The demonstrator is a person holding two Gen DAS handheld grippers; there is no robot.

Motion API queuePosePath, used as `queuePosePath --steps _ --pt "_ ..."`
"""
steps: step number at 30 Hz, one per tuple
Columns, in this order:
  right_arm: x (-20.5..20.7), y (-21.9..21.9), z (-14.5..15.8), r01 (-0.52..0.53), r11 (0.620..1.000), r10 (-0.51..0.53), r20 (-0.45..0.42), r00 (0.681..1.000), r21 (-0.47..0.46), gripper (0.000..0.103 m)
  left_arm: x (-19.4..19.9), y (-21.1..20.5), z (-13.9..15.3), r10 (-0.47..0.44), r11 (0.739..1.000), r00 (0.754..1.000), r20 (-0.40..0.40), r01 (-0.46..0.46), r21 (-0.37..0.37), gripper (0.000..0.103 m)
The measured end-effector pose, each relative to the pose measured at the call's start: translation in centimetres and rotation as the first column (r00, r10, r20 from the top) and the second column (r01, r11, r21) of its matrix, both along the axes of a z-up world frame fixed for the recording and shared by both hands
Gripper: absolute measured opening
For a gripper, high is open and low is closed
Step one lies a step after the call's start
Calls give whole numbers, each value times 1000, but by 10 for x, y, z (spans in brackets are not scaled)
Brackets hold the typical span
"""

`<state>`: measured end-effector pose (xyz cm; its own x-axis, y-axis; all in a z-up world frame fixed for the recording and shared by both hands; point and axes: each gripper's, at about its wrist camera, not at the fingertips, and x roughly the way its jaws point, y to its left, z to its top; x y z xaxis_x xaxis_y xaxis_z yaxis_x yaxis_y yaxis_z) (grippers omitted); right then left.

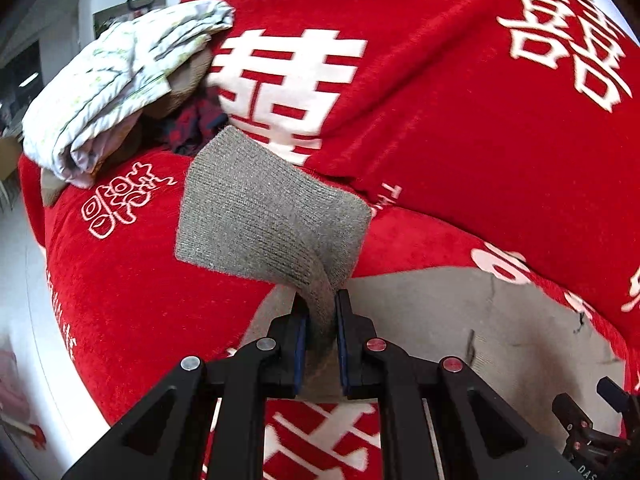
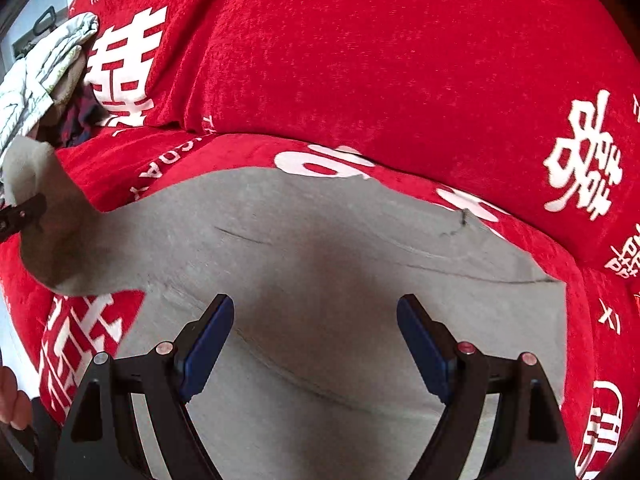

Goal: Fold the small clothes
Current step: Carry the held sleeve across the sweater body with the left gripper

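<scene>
The grey knit garment (image 2: 320, 280) lay spread on the red sofa cover (image 2: 360, 60). The left gripper (image 1: 322, 300) pinched its ribbed cuff (image 1: 272, 216) and lifted it; the right gripper (image 2: 316, 312) hung spread above the body. Soft, limp and light, it looked best taken at hems and cuffs.

The grey knit garment (image 2: 320, 280) lies spread flat on the red sofa seat, wrinkled, reaching toward the seat's front edge. Its ribbed sleeve end (image 1: 272, 216) is lifted off the seat at the left side and hangs folded over, its cuff square and flat.
</scene>
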<state>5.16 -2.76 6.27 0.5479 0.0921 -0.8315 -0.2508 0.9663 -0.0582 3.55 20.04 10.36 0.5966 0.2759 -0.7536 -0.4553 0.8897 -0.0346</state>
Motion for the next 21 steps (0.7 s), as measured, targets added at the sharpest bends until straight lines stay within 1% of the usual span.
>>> queuePosePath --steps 4,15,21 --pt "-8 -16 0 5 1000 -5 1 1000 8 87 4 -19 0 -25 1000 1000 -19 25 8 14" --pt "-26 -63 5 70 992 -71 3 997 103 87 14 -85 -3 -117 991 991 -71 122 61 14" --pt "-32 -90 4 104 988 -106 10 994 113 87 20 -122 -6 -155 983 984 -91 162 82 14"
